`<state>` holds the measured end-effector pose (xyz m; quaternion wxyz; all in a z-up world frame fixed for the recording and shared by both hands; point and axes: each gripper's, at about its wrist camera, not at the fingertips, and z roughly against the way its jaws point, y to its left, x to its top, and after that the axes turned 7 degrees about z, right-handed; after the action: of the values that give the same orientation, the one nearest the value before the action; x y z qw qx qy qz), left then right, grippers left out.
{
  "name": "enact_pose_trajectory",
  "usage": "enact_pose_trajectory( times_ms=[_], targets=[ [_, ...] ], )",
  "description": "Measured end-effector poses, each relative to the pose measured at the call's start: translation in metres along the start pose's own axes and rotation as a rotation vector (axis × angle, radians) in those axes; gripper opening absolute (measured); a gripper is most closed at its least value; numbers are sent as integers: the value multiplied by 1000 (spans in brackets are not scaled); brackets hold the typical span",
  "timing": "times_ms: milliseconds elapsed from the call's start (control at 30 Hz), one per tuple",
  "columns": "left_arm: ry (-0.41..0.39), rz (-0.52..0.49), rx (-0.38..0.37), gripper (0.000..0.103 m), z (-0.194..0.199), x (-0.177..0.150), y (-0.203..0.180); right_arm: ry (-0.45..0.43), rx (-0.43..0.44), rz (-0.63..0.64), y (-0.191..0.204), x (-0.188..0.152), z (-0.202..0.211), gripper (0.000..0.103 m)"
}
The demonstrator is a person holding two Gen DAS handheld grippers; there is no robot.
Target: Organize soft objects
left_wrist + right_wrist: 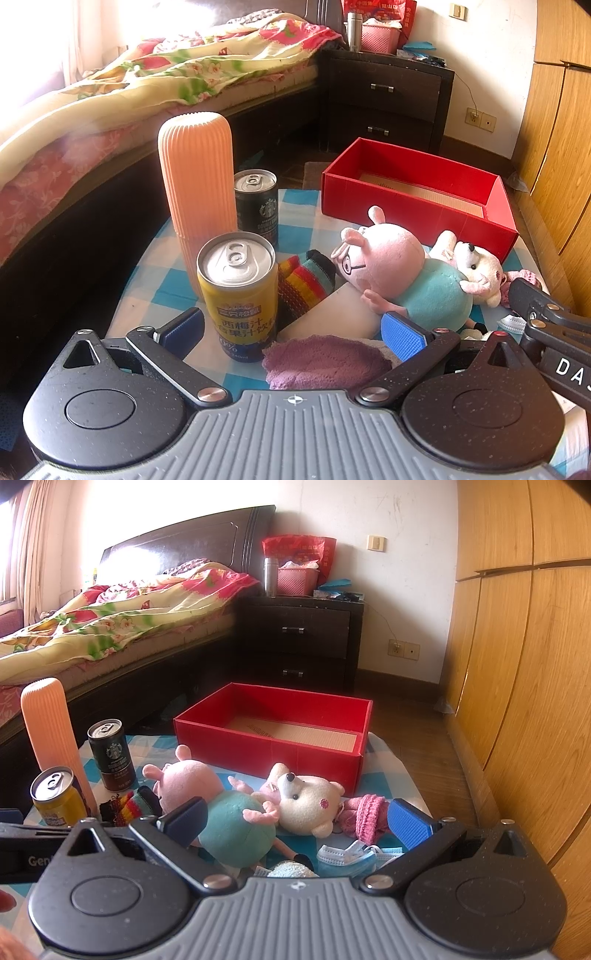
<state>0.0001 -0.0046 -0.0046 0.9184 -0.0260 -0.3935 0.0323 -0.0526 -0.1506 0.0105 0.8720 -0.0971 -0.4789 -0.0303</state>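
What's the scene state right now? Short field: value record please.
surface: blue-white checked cloth
container: red box, open, nothing soft in it yet
soft items: pink pig plush, white bear plush, striped sock, purple cloth, pink knit piece, face masks
hard items: yellow can, black coffee can, orange ribbed cylinder, all upright
left tool: open, holding nothing
right tool: open, holding nothing

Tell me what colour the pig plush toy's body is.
Teal-green, with a pink head. The pig plush shows best in the left wrist view.
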Motion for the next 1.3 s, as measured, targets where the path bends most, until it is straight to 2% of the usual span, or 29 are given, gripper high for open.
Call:
enact_pose_trajectory(
  times_ms=[400, 733, 1300],
  targets=[
    [26, 4, -11, 97, -5, -3, 1, 16, 8, -8, -1, -2, -3, 85],
    [26, 16, 2, 97, -5, -1, 3, 13, -46, 16, -3, -3, -2, 85],
    [28, 0, -13, 97, -4, -2, -2, 28, -25, 15, -3, -3, -4, 85]
  ],
)
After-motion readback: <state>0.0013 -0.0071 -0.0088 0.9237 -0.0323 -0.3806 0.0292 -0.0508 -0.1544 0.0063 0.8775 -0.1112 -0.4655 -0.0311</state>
